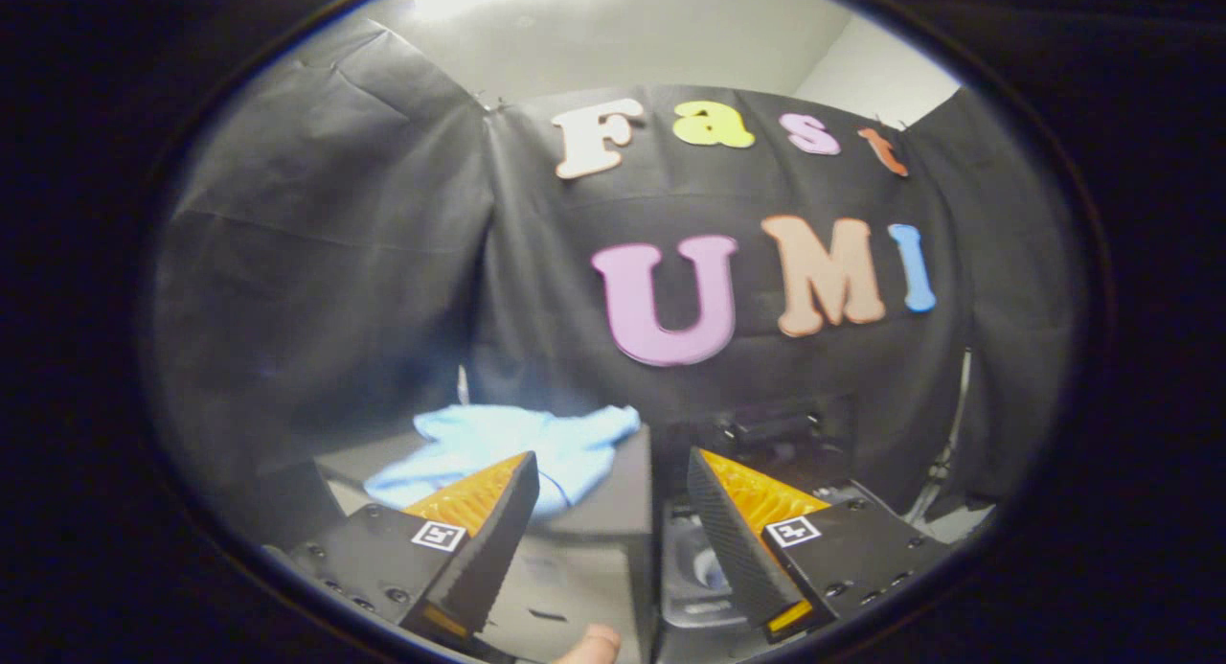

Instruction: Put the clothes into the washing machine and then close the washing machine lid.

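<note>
one crumpled light-blue cloth garment (pixel 498 444) lies beyond the gripper (pixel 613 496), ahead and toward its left finger, spread wider than deep. the gripper's fingers stand apart, holding nothing. right of the garment sits the dark washing machine (pixel 704 568).

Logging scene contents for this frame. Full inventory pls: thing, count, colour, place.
cloth: 1, light blue, crumpled on the pale surface beyond the left finger, partly hidden by it.
washing machine: 1, dark body with grey opening, low between and beyond the fingers, nearer the right one; lid state cannot be told.
booth wall: 1, black cloth, behind everything.
fingertip: 1, person's, below the fingers near the left one.
gripper: 1, jaws open, nothing between them, held short of the cloth.
</note>
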`<state>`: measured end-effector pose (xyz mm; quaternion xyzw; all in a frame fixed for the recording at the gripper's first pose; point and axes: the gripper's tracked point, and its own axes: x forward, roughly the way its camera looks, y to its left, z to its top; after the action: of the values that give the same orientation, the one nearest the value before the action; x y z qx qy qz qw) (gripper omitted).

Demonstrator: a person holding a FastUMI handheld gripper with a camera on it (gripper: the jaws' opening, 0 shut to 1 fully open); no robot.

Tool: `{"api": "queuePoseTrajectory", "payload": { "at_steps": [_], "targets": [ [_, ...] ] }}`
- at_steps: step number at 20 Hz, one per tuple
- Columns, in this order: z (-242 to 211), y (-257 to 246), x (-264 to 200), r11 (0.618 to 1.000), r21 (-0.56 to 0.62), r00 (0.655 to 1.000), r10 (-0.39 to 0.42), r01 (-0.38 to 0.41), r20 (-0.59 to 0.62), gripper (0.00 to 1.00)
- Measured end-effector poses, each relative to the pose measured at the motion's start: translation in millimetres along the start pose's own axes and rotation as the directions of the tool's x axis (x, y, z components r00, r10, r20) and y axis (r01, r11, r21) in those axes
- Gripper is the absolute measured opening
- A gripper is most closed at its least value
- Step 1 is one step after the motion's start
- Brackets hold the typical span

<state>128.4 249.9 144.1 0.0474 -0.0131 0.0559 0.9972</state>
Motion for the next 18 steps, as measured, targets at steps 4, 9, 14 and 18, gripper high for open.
{"api": "queuePoseTrajectory", "payload": {
  "at_steps": [4, 9, 14, 18],
  "targets": [
    [24.4, 50.3, 63.5, 0.999, -0.003, 0.999, 0.041, -0.041, -0.032, 0.98],
    [-33.2, 92.4, 146.8, 0.998, -0.035, 0.966, 0.047, -0.058, -0.254, 0.98],
    [-108.5, 76.3, 169.9, 0.976, -0.172, 0.819, -0.209, 0.136, -0.534, 0.96],
    [-131.5, 70.7, 169.3, 0.969, -0.178, 0.753, -0.245, 0.171, -0.611, 0.92]
  ]
}}
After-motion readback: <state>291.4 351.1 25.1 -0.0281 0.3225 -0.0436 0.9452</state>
